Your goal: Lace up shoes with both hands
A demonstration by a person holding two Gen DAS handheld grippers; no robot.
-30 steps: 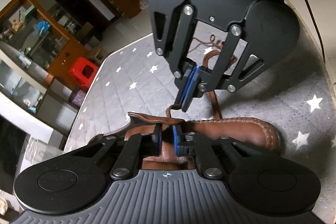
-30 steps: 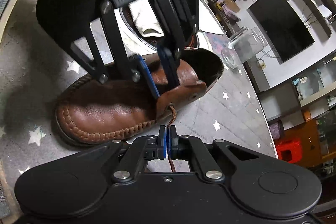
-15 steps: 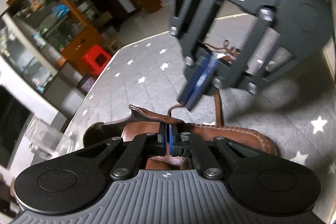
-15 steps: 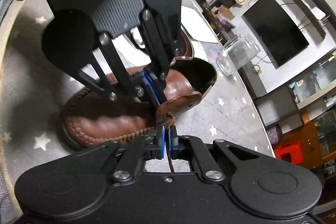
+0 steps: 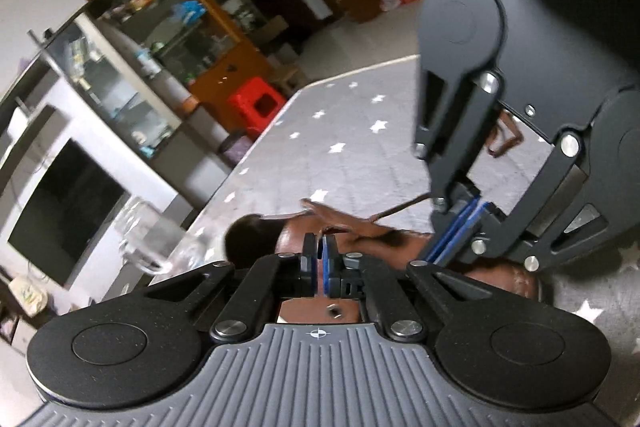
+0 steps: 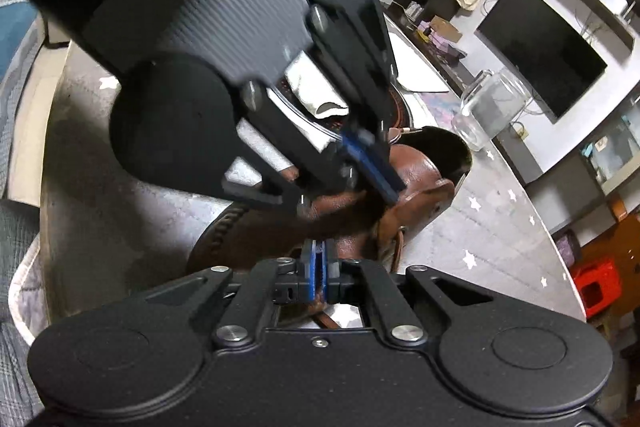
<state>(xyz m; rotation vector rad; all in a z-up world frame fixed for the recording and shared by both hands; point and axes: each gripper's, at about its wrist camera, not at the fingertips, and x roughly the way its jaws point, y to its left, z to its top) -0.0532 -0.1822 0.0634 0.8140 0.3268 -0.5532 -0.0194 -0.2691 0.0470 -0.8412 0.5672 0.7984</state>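
Observation:
A brown leather shoe (image 6: 424, 163) lies on the star-patterned grey cloth (image 5: 340, 163), its opening toward the glass jar. My right gripper (image 6: 319, 255) is shut on the brown lace (image 6: 398, 247), which comes out of the eyelet flap and runs between its pads. In the left wrist view that lace (image 5: 400, 209) stretches taut from the flap to the right gripper (image 5: 456, 231). My left gripper (image 5: 319, 247) is shut just above the shoe (image 5: 500, 275). From the right wrist view the left gripper (image 6: 390, 187) has its tips at the flap's edge. I cannot tell whether it pinches anything.
A glass jar (image 6: 486, 107) stands beyond the shoe near the table's rounded edge. A plate with a white cloth (image 6: 316, 95) sits behind the left gripper. A loose brown lace (image 5: 504, 139) lies further back on the cloth. A red stool (image 5: 258, 107) stands on the floor.
The left gripper's jaws closed from a small gap, and it rolled and rose over the shoe. The lace between the flap and the right gripper went from a slack loop to a straight line.

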